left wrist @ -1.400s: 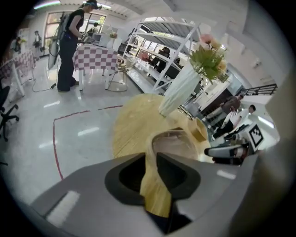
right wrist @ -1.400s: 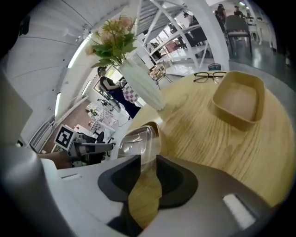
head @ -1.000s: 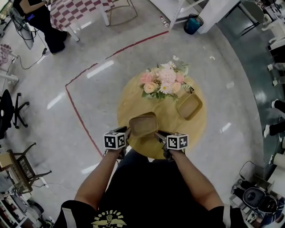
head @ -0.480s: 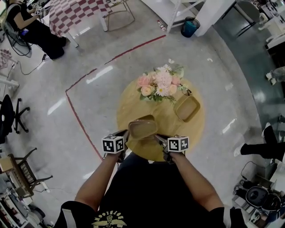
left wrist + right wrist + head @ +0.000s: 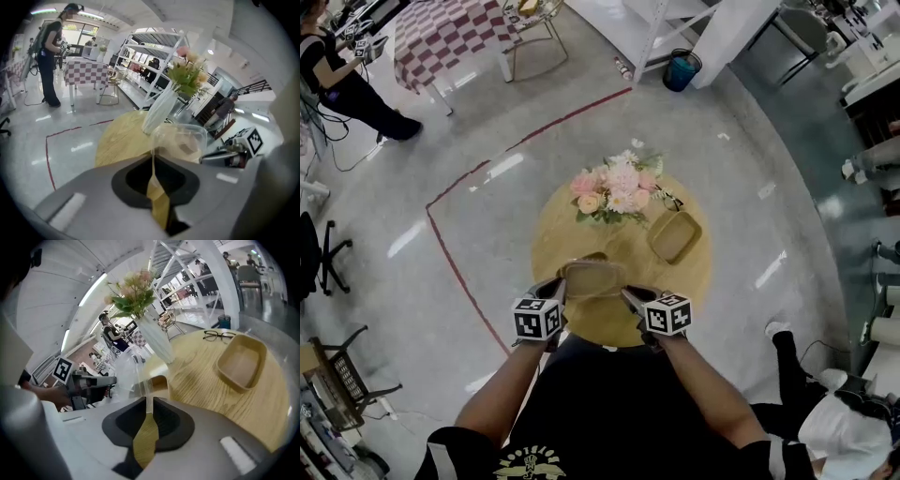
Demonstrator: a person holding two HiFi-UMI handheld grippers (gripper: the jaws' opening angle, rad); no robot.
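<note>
A clear plastic lid [image 5: 592, 277] hangs between both grippers over the near part of the round wooden table [image 5: 694, 281]. My left gripper [image 5: 152, 160] is shut on one thin edge of the lid [image 5: 180, 140]. On the opposite edge of the lid [image 5: 127, 367] my right gripper [image 5: 147, 400] is also shut. Just under the lid a wooden box [image 5: 158, 380] rests on the table. In the head view the left gripper [image 5: 555, 289] and right gripper [image 5: 630, 298] flank the lid, their marker cubes nearer my body.
A white vase with pink flowers [image 5: 609, 192] stands at the table's far side. An empty wooden tray [image 5: 674, 235] lies to the right, with a pair of glasses [image 5: 219, 335] behind it. A person [image 5: 49, 56] stands by a checked table [image 5: 455, 33]. Red tape [image 5: 450, 253] marks the floor.
The clear lid has risen off the wooden box and is now held higher and more level between the two grippers. The head view has shifted slightly.
</note>
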